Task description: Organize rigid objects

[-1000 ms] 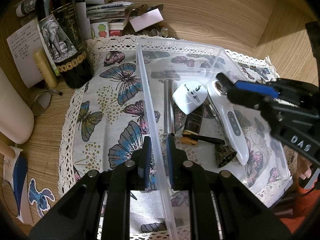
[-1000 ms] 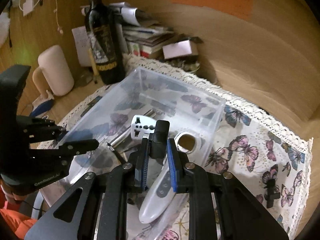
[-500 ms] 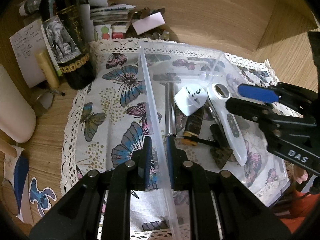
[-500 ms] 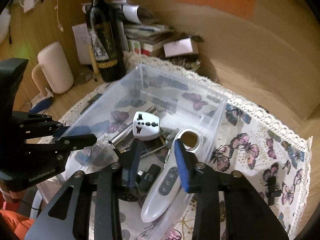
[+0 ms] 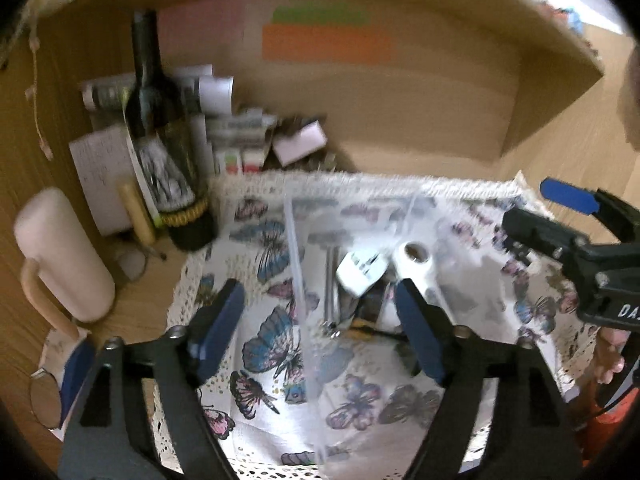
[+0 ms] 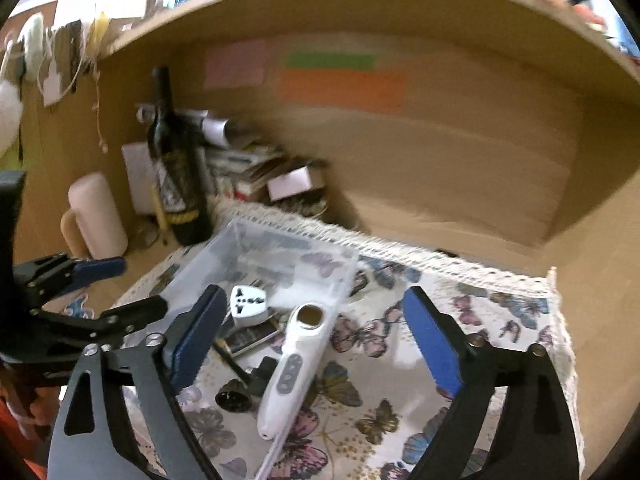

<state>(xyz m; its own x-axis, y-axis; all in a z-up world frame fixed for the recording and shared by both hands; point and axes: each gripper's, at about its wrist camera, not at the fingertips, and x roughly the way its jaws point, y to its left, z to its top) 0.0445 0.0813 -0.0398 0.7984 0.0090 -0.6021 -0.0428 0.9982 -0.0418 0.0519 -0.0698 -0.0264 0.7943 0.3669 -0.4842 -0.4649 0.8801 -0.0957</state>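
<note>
Evidently light, stiff and slippery, the clear bin beside the wine bottle is best pinched on a side wall, while the left gripper and right gripper are opening wide, pressing on nothing.

I see a wooden desk with a wooden back wall, and a lace-edged butterfly cloth spread flat on it, reaching beneath and ahead of both claws. A clear plastic bin stands on the cloth, just ahead of my claws. Off the cloth, ahead and to the left of the claws, a dark wine bottle stands upright on the bare wood, a pale mug left of it, and stacked papers and booklets behind the bottle.
</note>
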